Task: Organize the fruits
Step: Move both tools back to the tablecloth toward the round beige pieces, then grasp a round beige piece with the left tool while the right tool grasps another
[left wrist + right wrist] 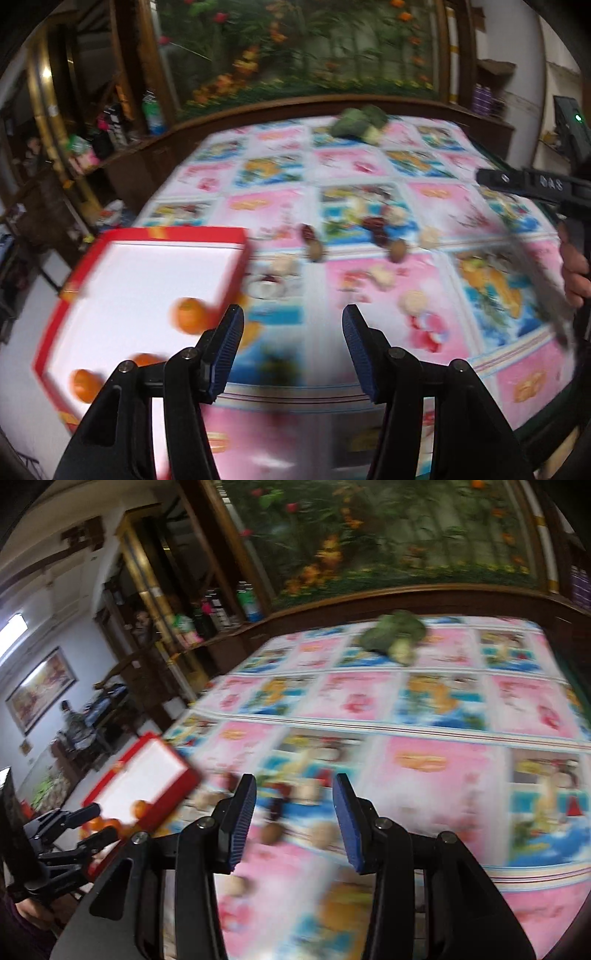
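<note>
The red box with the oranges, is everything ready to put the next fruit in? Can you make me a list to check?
1. Left gripper open and empty: ok.
2. Right gripper open and empty: ok.
3. Red box has bare white floor left: ok.
4. Oranges already inside the box: ok, three show.
5. Small fruits loose on the tablecloth, not yet boxed: not ok.
6. Picture sharp enough to name each small fruit: cannot tell, everything is blurred.
</note>
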`<act>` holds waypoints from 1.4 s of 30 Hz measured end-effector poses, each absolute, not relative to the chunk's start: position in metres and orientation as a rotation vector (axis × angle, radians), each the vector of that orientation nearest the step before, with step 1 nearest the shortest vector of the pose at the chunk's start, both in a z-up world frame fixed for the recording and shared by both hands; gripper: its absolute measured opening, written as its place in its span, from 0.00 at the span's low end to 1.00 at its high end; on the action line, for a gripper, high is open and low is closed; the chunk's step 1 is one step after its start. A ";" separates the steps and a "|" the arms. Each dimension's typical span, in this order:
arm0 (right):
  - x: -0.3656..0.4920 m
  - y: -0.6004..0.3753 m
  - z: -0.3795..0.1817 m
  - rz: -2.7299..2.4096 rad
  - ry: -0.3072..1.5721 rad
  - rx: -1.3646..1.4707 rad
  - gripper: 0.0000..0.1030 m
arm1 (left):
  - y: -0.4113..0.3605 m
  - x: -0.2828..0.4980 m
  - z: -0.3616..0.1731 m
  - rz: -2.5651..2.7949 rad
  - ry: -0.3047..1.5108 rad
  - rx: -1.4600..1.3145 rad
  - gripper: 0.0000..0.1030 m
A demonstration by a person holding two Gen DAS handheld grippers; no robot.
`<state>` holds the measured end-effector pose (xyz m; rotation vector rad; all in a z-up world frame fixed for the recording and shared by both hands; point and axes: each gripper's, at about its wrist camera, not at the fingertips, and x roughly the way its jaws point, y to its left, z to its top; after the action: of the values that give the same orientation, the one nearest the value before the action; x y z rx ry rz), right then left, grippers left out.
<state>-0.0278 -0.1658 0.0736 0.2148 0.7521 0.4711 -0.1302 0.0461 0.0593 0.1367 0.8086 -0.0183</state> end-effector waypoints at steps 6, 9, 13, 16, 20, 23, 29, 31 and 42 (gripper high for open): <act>-0.025 -0.171 0.072 0.488 0.796 0.193 0.43 | 0.029 -0.125 0.057 -0.068 0.838 0.139 0.54; -0.030 -0.155 0.065 0.495 0.804 0.091 0.43 | 0.023 -0.125 0.056 -0.101 0.846 0.132 0.54; -0.031 -0.143 0.056 0.521 0.833 0.060 0.44 | 0.009 -0.126 0.046 -0.146 0.860 0.139 0.54; -0.031 -0.134 0.050 0.526 0.843 0.032 0.44 | 0.004 -0.126 0.039 -0.183 0.881 0.120 0.54; -0.026 -0.122 0.040 0.516 0.876 0.001 0.44 | -0.004 -0.121 0.035 -0.226 0.889 0.103 0.54; -0.024 -0.116 0.034 0.512 0.895 -0.017 0.44 | -0.008 -0.116 0.030 -0.256 0.905 0.093 0.54; -0.024 -0.102 0.031 0.504 0.898 -0.078 0.44 | -0.007 -0.111 0.025 -0.272 0.921 0.079 0.53; -0.023 -0.098 0.028 0.488 0.902 -0.097 0.44 | -0.009 -0.109 0.024 -0.282 0.927 0.078 0.48; -0.019 -0.089 0.016 0.444 0.932 -0.170 0.28 | -0.018 -0.095 0.015 -0.301 0.963 0.079 0.38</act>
<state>-0.0190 -0.0888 0.0164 -0.1702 0.9321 0.4439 -0.0949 -0.0182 0.0149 0.0788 0.9633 -0.3008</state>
